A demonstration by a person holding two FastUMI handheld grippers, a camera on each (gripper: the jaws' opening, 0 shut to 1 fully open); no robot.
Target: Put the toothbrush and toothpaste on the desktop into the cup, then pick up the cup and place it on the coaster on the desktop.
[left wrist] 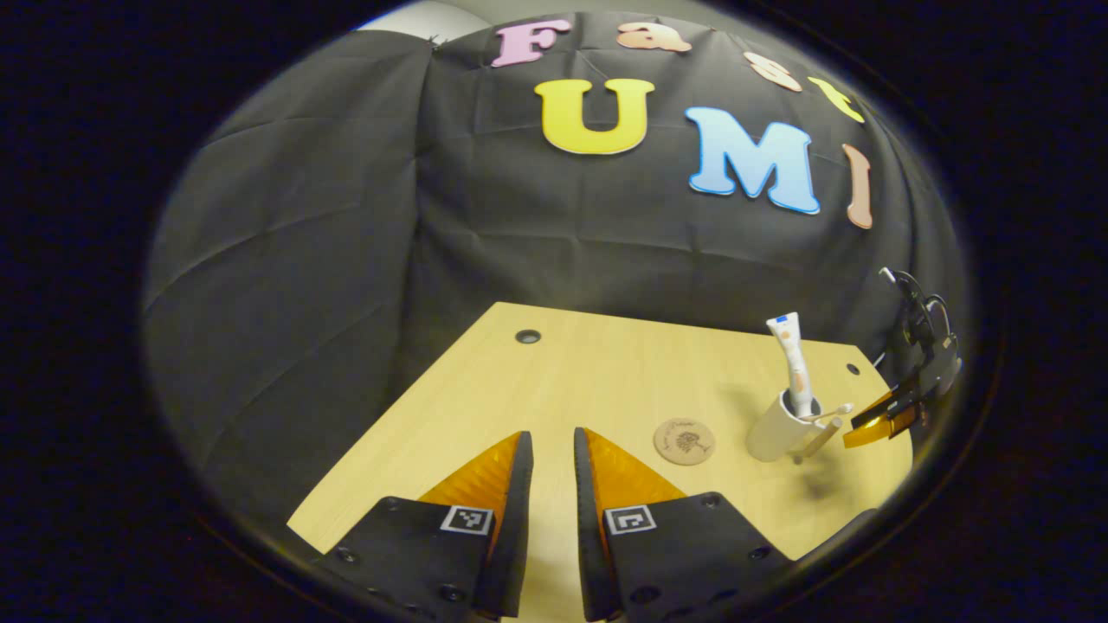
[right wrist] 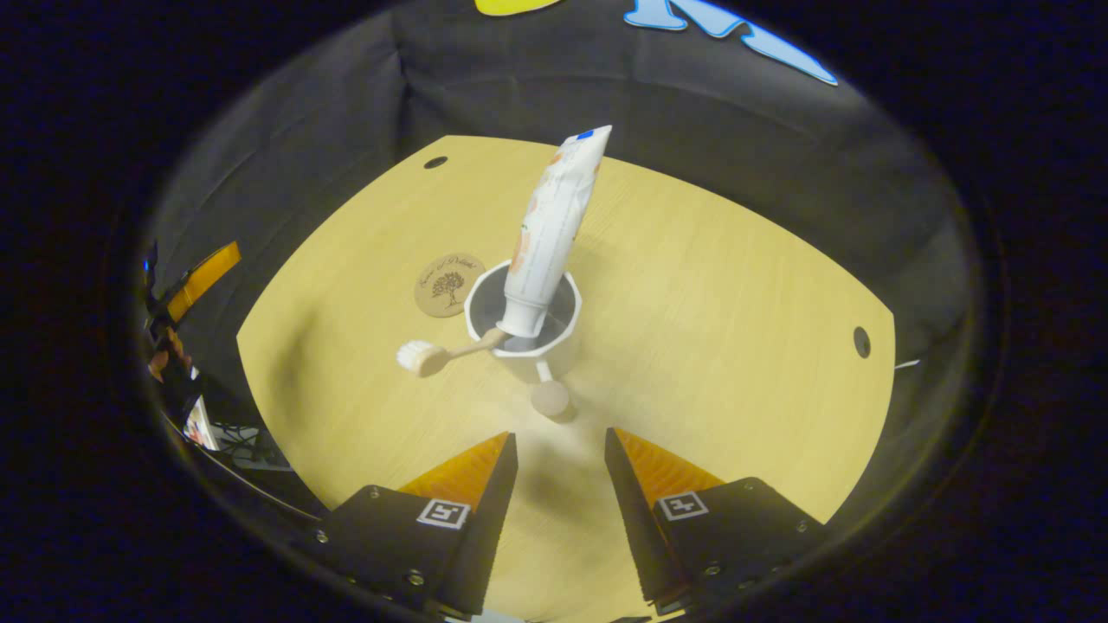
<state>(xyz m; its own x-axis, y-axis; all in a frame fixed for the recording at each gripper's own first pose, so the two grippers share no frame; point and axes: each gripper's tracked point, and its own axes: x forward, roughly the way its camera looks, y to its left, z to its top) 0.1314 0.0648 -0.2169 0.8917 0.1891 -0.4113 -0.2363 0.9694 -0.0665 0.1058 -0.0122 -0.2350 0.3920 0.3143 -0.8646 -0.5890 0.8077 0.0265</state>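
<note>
A white cup (right wrist: 561, 346) stands on the wooden desktop (right wrist: 710, 285). The toothpaste tube (right wrist: 550, 225) stands in it, cap down, leaning a little. The toothbrush (right wrist: 433, 353) is in the cup too, and its bristle head hangs out over the rim. A short peg (right wrist: 550, 398) with a round beige end sticks out of the cup's side. My right gripper (right wrist: 560, 437) is open just short of that peg, holding nothing. The round cork coaster (right wrist: 447, 284) lies beside the cup. In the left gripper view, the cup (left wrist: 770, 433), toothpaste (left wrist: 792, 359), coaster (left wrist: 684, 441) and right gripper (left wrist: 853, 433) are at the right. My left gripper (left wrist: 552, 435) is narrowly open over bare wood.
The desktop (left wrist: 571, 372) has small round cable holes (left wrist: 528, 336) (right wrist: 861, 342) near its far corners. Black cloth walls close in behind and to both sides. A hand (right wrist: 160, 359) holds the left gripper (right wrist: 208, 268) at the desk's edge.
</note>
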